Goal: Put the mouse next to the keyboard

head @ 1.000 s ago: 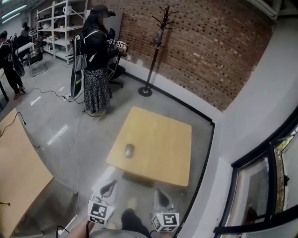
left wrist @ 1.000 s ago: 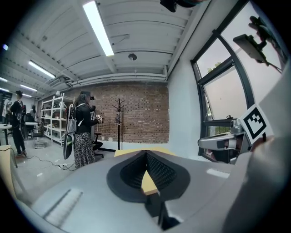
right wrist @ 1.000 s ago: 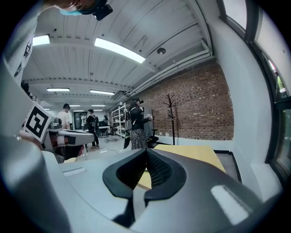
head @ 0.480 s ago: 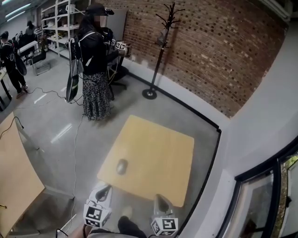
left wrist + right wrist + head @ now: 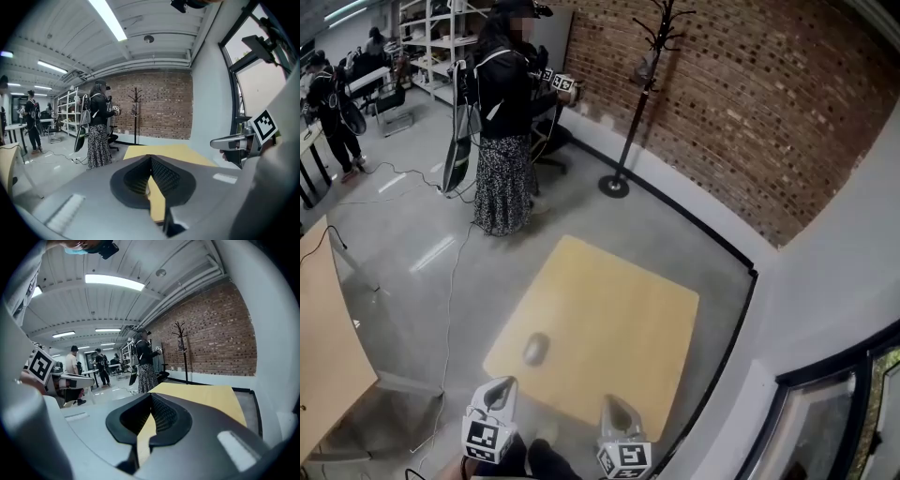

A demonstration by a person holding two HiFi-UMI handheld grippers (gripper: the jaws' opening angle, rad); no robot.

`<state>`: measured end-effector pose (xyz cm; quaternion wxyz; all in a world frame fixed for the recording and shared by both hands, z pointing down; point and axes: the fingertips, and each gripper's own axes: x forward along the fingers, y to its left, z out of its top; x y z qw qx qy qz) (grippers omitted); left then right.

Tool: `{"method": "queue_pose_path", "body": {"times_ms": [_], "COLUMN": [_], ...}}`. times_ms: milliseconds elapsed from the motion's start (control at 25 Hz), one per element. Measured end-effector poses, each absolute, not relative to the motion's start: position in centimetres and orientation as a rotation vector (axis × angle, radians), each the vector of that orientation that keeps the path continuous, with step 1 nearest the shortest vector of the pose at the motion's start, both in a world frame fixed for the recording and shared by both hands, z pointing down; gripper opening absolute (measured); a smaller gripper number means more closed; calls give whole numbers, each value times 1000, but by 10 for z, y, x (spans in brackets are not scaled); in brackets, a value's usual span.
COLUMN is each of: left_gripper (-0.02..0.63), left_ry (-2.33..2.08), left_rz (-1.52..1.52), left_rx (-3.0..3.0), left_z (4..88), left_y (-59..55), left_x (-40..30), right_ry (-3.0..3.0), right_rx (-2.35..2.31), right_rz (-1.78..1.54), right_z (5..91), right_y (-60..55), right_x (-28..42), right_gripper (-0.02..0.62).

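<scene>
Left claw (image 5: 502, 386) and right claw (image 5: 609, 403) are hovering off the table's (image 5: 619, 309) near edge, both with jaws pressed together and empty. The mouse (image 5: 534, 350) is lying on the table, near and at one o'clock from the left claw.

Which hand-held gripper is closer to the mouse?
Left. The left hand-held gripper hangs just short of the mouse; the right hand-held gripper is farther off to its right.

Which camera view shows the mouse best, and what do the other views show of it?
The head view: the mouse lies in full sight from above on the wooden table, near its left front corner. Neither gripper view shows the mouse; each sees only the table beyond its own jaws.
</scene>
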<state>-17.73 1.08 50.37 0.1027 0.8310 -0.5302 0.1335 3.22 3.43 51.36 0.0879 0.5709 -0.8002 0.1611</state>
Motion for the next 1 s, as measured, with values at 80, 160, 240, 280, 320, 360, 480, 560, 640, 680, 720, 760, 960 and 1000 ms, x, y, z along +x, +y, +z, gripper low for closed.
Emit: {"method": "queue_pose_path", "body": {"times_ms": [80, 160, 240, 280, 320, 360, 480, 560, 640, 680, 720, 760, 960, 1000], "left_gripper": [-5, -5, -5, -5, -5, -5, -5, -5, -5, -3, -3, -3, -3, -3], "left_ry": [-1553, -1532, -1500, -1482, -1464, -1448, -1410, -1398, -1388, -1382, -1374, -1363, -1314, -1306], "left_rz": [421, 442, 471, 487, 501, 515, 563, 593, 628, 646, 663, 679, 735, 749], "left_rx": [2458, 2447, 2436, 2433, 2431, 2431, 2431, 2422, 2410, 2403, 2395, 2388, 2357, 2348], "left_z": [513, 525, 537, 544, 550, 556, 573, 584, 596, 601, 607, 613, 640, 645], "left_y": [6, 0, -6, -9, -12, -15, -26, -36, -48, -52, -55, -57, -71, -74], "left_x": [-171, -166, -162, -160, -159, -158, -157, -161, -165, -167, -168, -169, -165, -163], "right_ry": [-2379, -2372, -2373, -2372, -2367, -2357, -2315, -2297, -2291, -2283, -2272, -2260, -2227, -2224], "right_rx": [1687, 1700, 1736, 1749, 1756, 1760, 1768, 1772, 1764, 1756, 1751, 1748, 1761, 1766], "right_rz": [483, 504, 539, 556, 574, 593, 648, 669, 671, 677, 689, 704, 754, 760], "right_z": [516, 523, 528, 530, 533, 538, 553, 563, 571, 576, 581, 585, 601, 602], "right_y": [28, 22, 16, 14, 11, 9, 2, -7, -15, -18, -20, -21, -33, -36], "right_x": [35, 38, 39, 38, 38, 38, 40, 38, 35, 33, 32, 31, 31, 31], "right_gripper": [15, 15, 15, 14, 14, 15, 15, 15, 15, 15, 15, 15, 15, 14]}}
